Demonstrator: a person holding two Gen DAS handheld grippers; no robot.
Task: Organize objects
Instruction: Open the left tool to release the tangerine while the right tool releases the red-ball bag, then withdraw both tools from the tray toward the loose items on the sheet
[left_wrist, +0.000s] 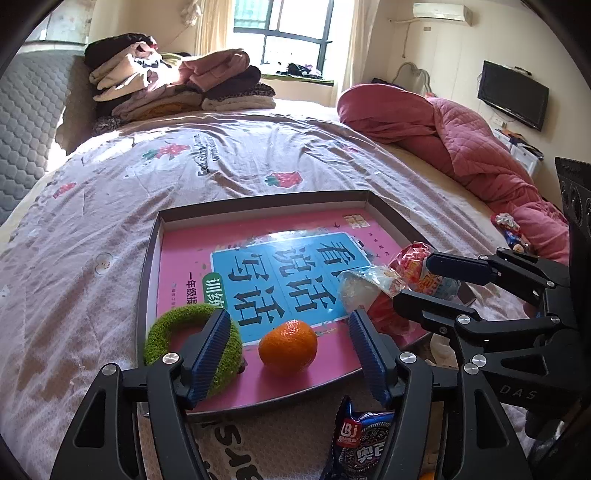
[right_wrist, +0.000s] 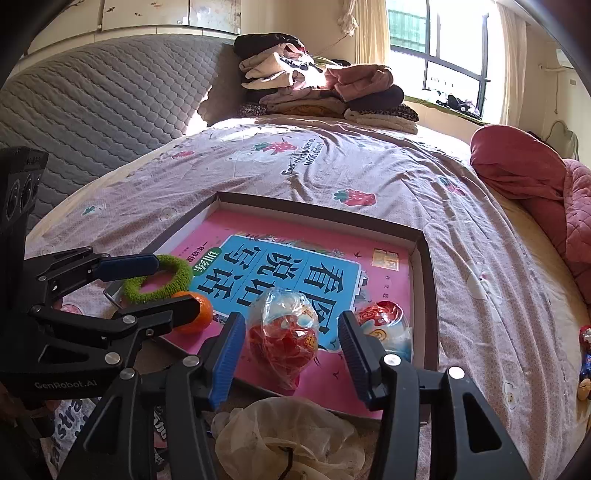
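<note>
A shallow dark tray (left_wrist: 258, 202) (right_wrist: 430, 280) lies on the bed with a pink and blue book cover inside. In it sit an orange (left_wrist: 288, 345) (right_wrist: 197, 314), a green fuzzy ring (left_wrist: 162, 332) (right_wrist: 162, 284), a red snack bag (right_wrist: 286, 338) (left_wrist: 373, 286) and a jelly cup (right_wrist: 388, 325) (left_wrist: 424, 271). My left gripper (left_wrist: 288, 356) is open, its fingers on either side of the orange, above it. My right gripper (right_wrist: 291, 354) is open around the red snack bag, not squeezing it.
A dark blue cookie packet (left_wrist: 360, 439) lies in front of the tray. A crumpled clear plastic bag (right_wrist: 288, 439) lies below the right gripper. Small snacks (right_wrist: 585, 350) sit at the right bed edge. Folded clothes (left_wrist: 173, 81) and a red quilt (left_wrist: 461, 140) lie farther back.
</note>
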